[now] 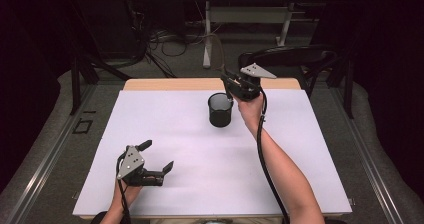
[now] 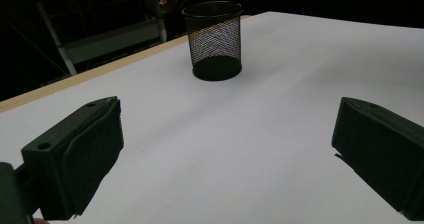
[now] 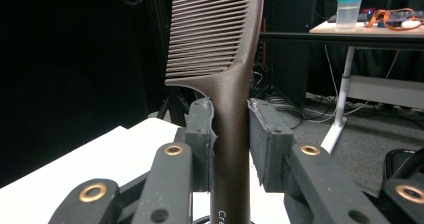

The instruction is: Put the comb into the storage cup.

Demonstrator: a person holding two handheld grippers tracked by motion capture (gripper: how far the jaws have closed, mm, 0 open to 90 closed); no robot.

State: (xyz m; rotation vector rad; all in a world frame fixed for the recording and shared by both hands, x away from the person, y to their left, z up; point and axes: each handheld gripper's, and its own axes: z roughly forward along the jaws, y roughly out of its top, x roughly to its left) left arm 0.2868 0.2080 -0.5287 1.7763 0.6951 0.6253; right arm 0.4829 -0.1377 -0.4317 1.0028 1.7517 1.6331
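Tongs in the person's right hand, the right tongs (image 1: 231,86), hover at the far side of the white-covered table (image 1: 165,119), just above and beside the rim of a black wire-mesh pen cup (image 1: 220,110). The right gripper view shows their jaws pressed against the handle of a dark brown comb (image 3: 227,69), which stands upright between the pads, its teeth pointing left in that view and its lower end running out of frame. In the high view the comb is too small and dark to pick out against the floor behind.

Left tongs (image 1: 156,156) rest low over the near left part of the table, jaws spread wide with nothing between them; the left gripper view looks across bare white surface to the mesh cup (image 2: 214,40), which stands upright and empty near the far wooden edge.

Beyond the table, a black chair (image 1: 300,56), tangled cables (image 1: 165,41) on the grey floor and the white legs of a second desk (image 1: 250,16) crowd the background. On that desk, in the right gripper view, sits a clear bottle with a blue lid (image 3: 348,8).
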